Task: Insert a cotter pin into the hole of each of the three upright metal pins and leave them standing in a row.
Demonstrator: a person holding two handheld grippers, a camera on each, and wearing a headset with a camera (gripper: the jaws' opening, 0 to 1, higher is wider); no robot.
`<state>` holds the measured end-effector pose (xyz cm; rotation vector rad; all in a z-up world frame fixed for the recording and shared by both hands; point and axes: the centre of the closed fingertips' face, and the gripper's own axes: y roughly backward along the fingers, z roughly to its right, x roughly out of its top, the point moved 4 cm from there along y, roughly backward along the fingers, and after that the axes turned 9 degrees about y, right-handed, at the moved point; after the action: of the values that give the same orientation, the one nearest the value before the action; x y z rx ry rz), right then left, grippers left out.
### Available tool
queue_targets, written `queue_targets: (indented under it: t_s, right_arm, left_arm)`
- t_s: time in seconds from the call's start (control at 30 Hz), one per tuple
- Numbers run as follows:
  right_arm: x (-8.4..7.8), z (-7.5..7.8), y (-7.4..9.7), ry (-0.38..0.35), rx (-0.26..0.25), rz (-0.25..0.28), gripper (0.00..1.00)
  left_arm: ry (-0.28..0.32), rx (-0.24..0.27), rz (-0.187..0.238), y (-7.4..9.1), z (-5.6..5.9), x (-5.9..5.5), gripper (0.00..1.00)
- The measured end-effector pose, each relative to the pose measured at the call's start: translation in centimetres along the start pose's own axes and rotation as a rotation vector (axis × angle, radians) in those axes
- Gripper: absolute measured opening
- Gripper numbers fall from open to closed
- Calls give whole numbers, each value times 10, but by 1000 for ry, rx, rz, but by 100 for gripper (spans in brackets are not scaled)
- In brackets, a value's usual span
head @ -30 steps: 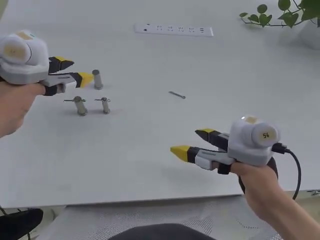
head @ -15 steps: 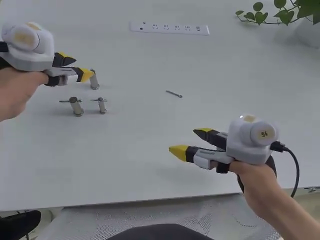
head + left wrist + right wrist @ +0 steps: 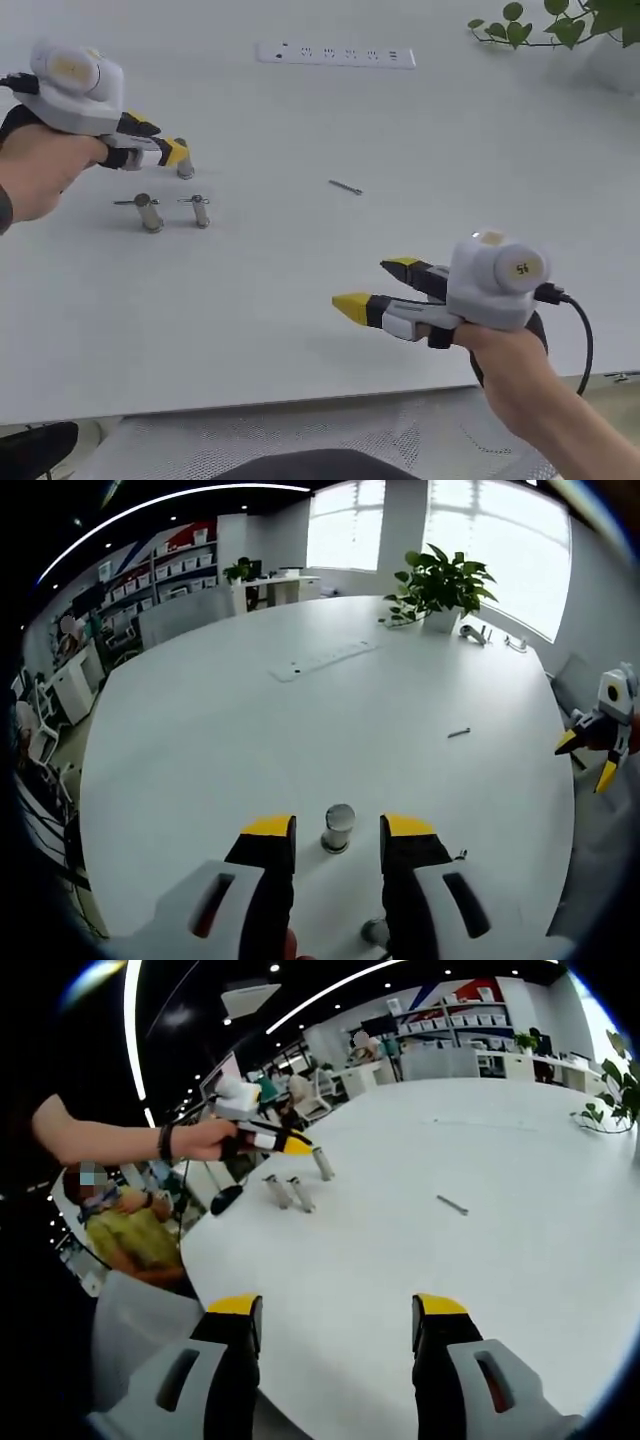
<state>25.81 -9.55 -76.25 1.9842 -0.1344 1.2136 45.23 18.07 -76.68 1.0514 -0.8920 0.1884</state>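
Moved: left gripper [image 3: 161, 138] has closed in on the bare pin [image 3: 339, 830] over the last second; in the head view its lower yellow tip now overlaps the pin, where a gap showed before
Bare pin: upright, nothing through its hole, just beyond the left gripper's tips and in line with the gap between the jaws, not touched
Fitted pins: left fitted pin [image 3: 148, 212] and right fitted pin [image 3: 200, 210] stand side by side just beneath the left gripper, on the person's side of it, each with a cotter pin crosswise through its top
Loose cotter pin [image 3: 346, 187]: flat on the table, well apart from both grippers, ahead of the right gripper
Left gripper state: jaws spread, holding nothing
Right gripper [image 3: 378, 285]: jaws wide apart, empty, held over the table near its front edge, pointing towards the left gripper, well apart from all three pins
Table [image 3: 300, 340]: white; power strip [image 3: 335, 55] far beyond both grippers, plant [image 3: 560, 20] at the far right corner
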Motion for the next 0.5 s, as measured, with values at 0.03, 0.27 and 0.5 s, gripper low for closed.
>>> queue_targets:
  t_s: [0.03,0.27,0.5]
  right_arm:
    - [0,0,0,0,0,0,63]
    - [-1,0,0,-2,-2,-3,63]
    - [-3,0,1,-7,-6,-8,63]
  left_arm:
    - [3,-4,-7,-1,0,-1,32]
    - [16,-24,-49,-15,2,-10,29]
    - [31,-31,-64,-23,1,-14,24]
